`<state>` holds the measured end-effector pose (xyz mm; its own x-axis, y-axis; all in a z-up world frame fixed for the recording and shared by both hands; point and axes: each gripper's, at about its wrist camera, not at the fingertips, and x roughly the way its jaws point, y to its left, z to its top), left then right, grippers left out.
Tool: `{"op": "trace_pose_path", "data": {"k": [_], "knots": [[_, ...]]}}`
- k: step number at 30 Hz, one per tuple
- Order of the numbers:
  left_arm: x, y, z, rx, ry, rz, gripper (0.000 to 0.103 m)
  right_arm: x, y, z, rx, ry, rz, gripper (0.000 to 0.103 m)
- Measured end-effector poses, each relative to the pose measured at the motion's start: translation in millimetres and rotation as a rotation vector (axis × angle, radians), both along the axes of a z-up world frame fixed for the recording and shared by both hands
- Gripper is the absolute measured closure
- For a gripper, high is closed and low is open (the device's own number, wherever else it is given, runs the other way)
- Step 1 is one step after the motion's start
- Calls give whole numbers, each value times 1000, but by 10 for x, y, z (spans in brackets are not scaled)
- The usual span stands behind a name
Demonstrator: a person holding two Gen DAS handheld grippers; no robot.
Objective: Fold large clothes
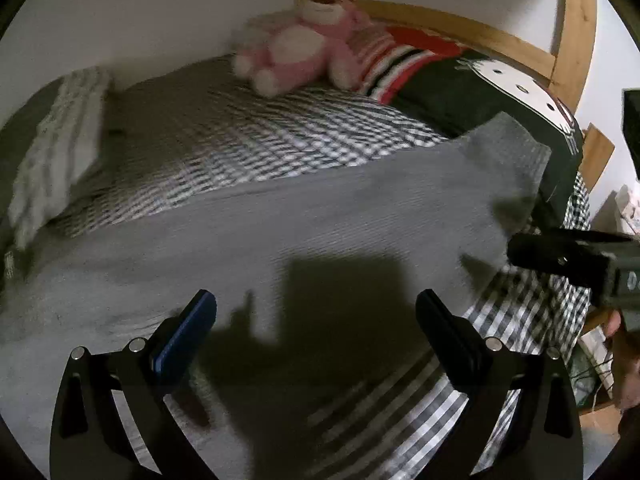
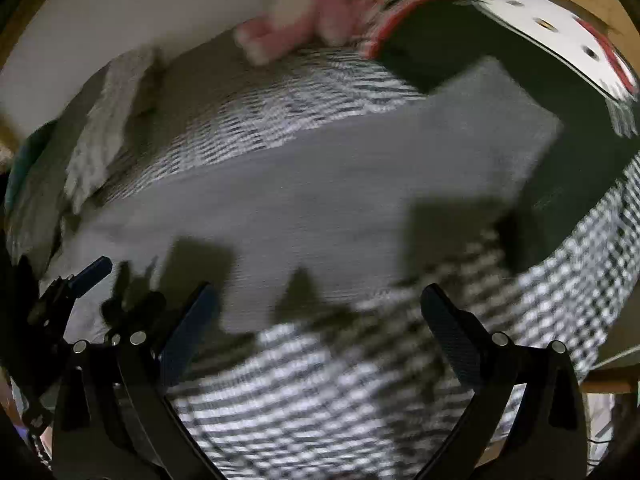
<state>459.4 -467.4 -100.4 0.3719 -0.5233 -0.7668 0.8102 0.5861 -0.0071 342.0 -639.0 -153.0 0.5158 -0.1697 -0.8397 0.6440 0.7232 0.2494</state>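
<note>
A large grey garment [image 1: 304,216] lies spread flat across the checked bedspread [image 1: 280,136]; it also shows in the right wrist view [image 2: 340,184]. My left gripper [image 1: 316,312] is open and empty, hovering over the garment's near part. My right gripper [image 2: 320,304] is open and empty, above the garment's near edge where it meets the checked bedspread [image 2: 320,380]. The right gripper's body [image 1: 568,260] shows at the right of the left wrist view. The left gripper's finger [image 2: 90,272] shows at the left of the right wrist view.
A pink plush toy [image 1: 296,52], a red striped cushion [image 1: 400,60] and a dark cushion with a white cat face [image 1: 500,92] lie by the wooden headboard [image 1: 460,28]. A white folded cloth [image 1: 56,144] lies at the left by the wall.
</note>
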Motion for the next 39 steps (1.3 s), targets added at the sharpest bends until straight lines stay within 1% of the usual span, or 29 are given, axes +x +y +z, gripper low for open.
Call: {"op": "trace_pose_path", "data": {"k": [4, 6, 8, 9, 10, 12, 14, 15, 16, 17, 18, 19, 20, 21, 22, 24, 25, 26, 27, 28, 30, 31, 33, 34, 35, 36, 37, 38, 39], "knots": [[-89, -453, -173, 25, 0, -10, 5, -246, -298, -133, -4, 15, -43, 3], [-97, -568, -278, 34, 8, -8, 5, -322, -450, -245, 7, 18, -70, 3], [-76, -710, -473, 89, 18, 12, 5, -352, -555, -337, 13, 13, -85, 3], [-63, -726, -534, 81, 22, 19, 4, -348, -602, -390, 14, 12, -90, 3], [-48, -700, -558, 45, 15, 29, 4, -298, -653, -463, 4, 12, -80, 3], [-55, -692, -565, 42, 8, 37, 4, -214, -691, -517, -39, 4, -75, 3], [-41, -668, -582, 29, 22, 34, 4, -153, -725, -514, -66, -48, -93, 3], [-22, -669, -592, 25, 29, 33, 4, -113, -761, -499, -49, -100, -102, 3], [-27, -661, -595, 25, 27, 32, 4, -79, -789, -499, -34, -123, -110, 3], [-46, -677, -582, 27, 24, 32, 4, -40, -821, -493, -25, -140, -130, 8], [-33, -711, -587, 28, 25, 32, 4, -3, -840, -481, -23, -153, -146, 30], [-32, -697, -578, 25, 31, 29, 4, 15, -844, -463, -29, -144, -159, 42], [-30, -677, -560, 20, 40, 24, 5, 53, -858, -450, -32, -136, -161, 68], [0, -678, -525, 10, 58, 18, 5, 82, -854, -436, -31, -132, -153, 85], [19, -624, -475, -6, 79, 15, 5, 116, -809, -405, -44, -136, -121, 86], [103, -441, -294, -73, 113, 40, 5, 169, -642, -299, -119, -145, -49, 88], [181, -324, -143, -121, 135, 57, 5, 225, -461, -230, -201, -126, 9, 91], [239, -249, -32, -150, 145, 67, 5, 292, -266, -174, -286, -102, 67, 91], [304, -177, 91, -176, 151, 75, 5, 392, 13, -119, -395, -73, 153, 93], [393, -98, 260, -198, 153, 82, 5, 478, 235, -104, -471, -48, 220, 93], [508, -31, 456, -206, 157, 77, 5, 615, 578, -120, -586, 3, 316, 94], [582, 23, 582, -215, 158, 66, 5, 695, 859, -163, -685, 41, 398, 93], [672, 29, 696, -185, 162, 31, 5, 779, 1244, -274, -827, 106, 519, 93], [710, 27, 727, -159, 163, 13, 5, 821, 1434, -373, -872, 150, 584, 93], [729, 12, 746, -115, 161, -14, 5, 841, 1563, -458, -891, 182, 617, 93], [725, -4, 754, -76, 142, -35, 5, 840, 1611, -493, -888, 191, 628, 92], [711, -4, 757, -47, 103, -34, 5, 820, 1633, -513, -876, 183, 624, 92], [694, -1, 774, -33, 74, -33, 5, 799, 1631, -499, -890, 173, 622, 92], [680, 1, 792, -29, 54, -38, 5, 755, 1620, -426, -897, 136, 604, 92]]}}
